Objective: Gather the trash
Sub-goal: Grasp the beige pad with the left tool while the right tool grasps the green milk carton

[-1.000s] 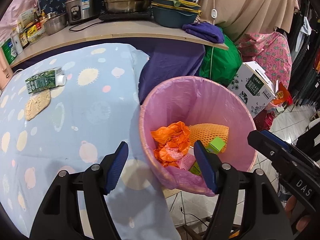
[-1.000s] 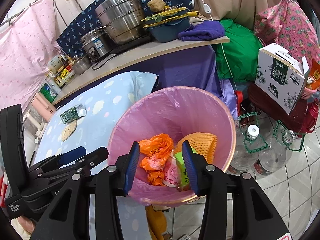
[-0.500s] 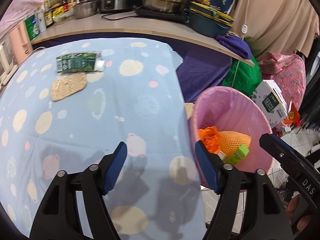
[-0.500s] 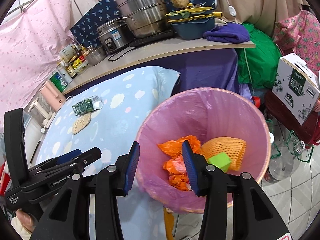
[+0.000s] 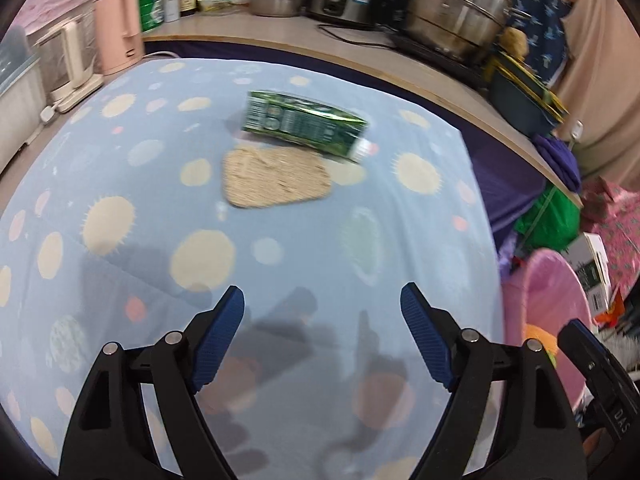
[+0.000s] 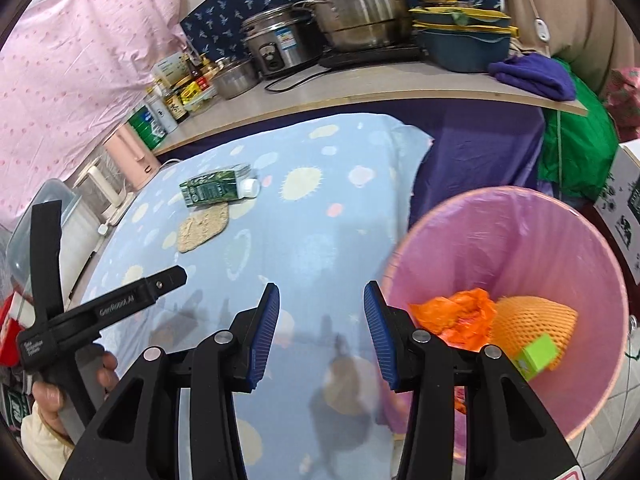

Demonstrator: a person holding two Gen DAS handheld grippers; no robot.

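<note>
Left hand-held gripper (image 5: 322, 334) swung from bin (image 5: 554, 304) toward carton (image 5: 304, 122) lying flat

Left gripper (image 5: 322, 336) swung from bin (image 5: 540, 280) toward carton (image 5: 302, 124) (blurred).

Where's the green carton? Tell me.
The carton lies on its side on the blue tablecloth, far end, touching the tan mat just in front of it; in the right view it's left of the bin.

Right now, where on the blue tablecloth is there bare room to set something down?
The tablecloth lies bare from the woven mat down to the left gripper, and on both sides of the mat. The green carton touches the mat's far edge. The counter behind is crowded with pots and bottles.
</note>
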